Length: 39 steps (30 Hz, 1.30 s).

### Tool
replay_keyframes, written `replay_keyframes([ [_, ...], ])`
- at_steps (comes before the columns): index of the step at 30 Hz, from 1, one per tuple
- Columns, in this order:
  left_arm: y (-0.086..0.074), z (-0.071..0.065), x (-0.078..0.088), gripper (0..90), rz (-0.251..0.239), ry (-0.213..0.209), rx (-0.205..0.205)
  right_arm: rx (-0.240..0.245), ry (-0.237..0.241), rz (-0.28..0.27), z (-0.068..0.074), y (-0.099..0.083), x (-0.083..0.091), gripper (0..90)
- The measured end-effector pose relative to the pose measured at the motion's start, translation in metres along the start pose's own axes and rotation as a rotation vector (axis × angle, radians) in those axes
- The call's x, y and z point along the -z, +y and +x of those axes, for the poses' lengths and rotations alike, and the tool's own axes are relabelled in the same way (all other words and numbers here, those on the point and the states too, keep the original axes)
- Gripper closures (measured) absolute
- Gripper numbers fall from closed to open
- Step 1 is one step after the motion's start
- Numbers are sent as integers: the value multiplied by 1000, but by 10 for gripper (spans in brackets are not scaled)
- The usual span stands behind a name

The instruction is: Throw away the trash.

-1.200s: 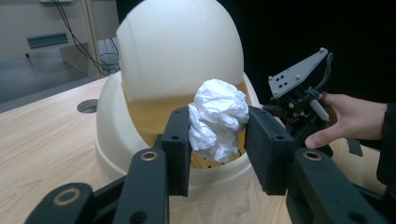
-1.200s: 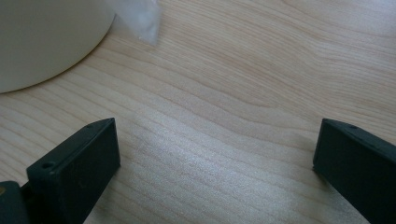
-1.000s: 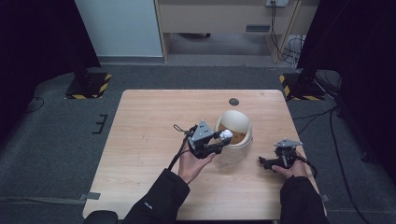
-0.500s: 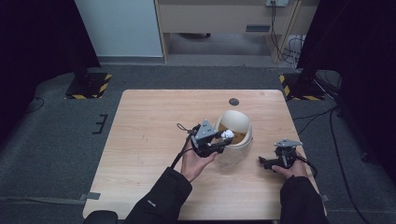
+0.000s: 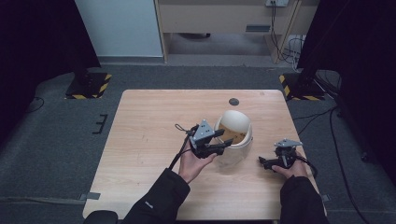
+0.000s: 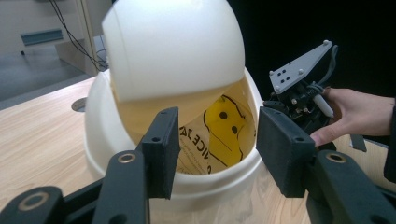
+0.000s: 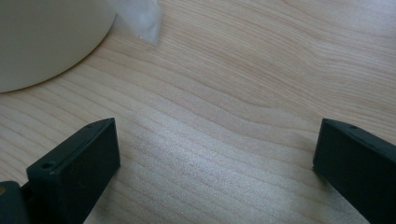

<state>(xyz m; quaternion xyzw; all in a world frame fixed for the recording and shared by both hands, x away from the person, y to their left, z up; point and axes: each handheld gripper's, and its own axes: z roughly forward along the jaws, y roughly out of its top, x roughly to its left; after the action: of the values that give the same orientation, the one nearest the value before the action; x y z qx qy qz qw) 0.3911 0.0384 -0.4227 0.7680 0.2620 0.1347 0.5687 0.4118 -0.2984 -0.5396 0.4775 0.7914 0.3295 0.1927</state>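
Two grippers are at work over a pale wooden desk [image 5: 149, 130]. The left gripper [image 5: 223, 145] is held at the near-left rim of a white domed bin [image 5: 236, 140] that stands right of the desk's middle, its jaws spread apart with nothing between them. In the left gripper view those jaws point into the bin's opening, where the swing lid [image 6: 173, 46] is tipped inward and a yellow printed bag [image 6: 224, 130] lines the inside. The left hand [image 5: 194, 163] cradles the gripper from below, a dark sleeve [image 5: 159, 200] running back to the near edge.

The right gripper [image 5: 267, 163] sits low on the desk to the right of the bin, near it but apart, held by the right hand [image 5: 289, 169]. In the right gripper view its jaws stand wide apart over bare wood grain, released, with the bin's curved wall at far left and a scrap of clear film [image 7: 140, 18] beside it.

A small dark round disc [image 5: 233, 101] lies near the desk's far edge.
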Motion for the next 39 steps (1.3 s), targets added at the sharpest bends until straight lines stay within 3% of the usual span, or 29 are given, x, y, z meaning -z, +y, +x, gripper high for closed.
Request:
replay_keyframes([
  [7, -5, 3, 24, 470, 5, 9, -8, 2, 0, -1, 0, 0, 0, 7],
  [14, -18, 14, 49, 452, 22, 44, 4, 1, -1, -1, 0, 0, 0, 7],
  [27, -60, 36, 83, 414, 113, 116, 46, 2, 0, 0, 0, 0, 0, 7],
  [39, -90, 56, 108, 278, 221, 190, 96, 2, 0, -1, 0, 0, 0, 7],
])
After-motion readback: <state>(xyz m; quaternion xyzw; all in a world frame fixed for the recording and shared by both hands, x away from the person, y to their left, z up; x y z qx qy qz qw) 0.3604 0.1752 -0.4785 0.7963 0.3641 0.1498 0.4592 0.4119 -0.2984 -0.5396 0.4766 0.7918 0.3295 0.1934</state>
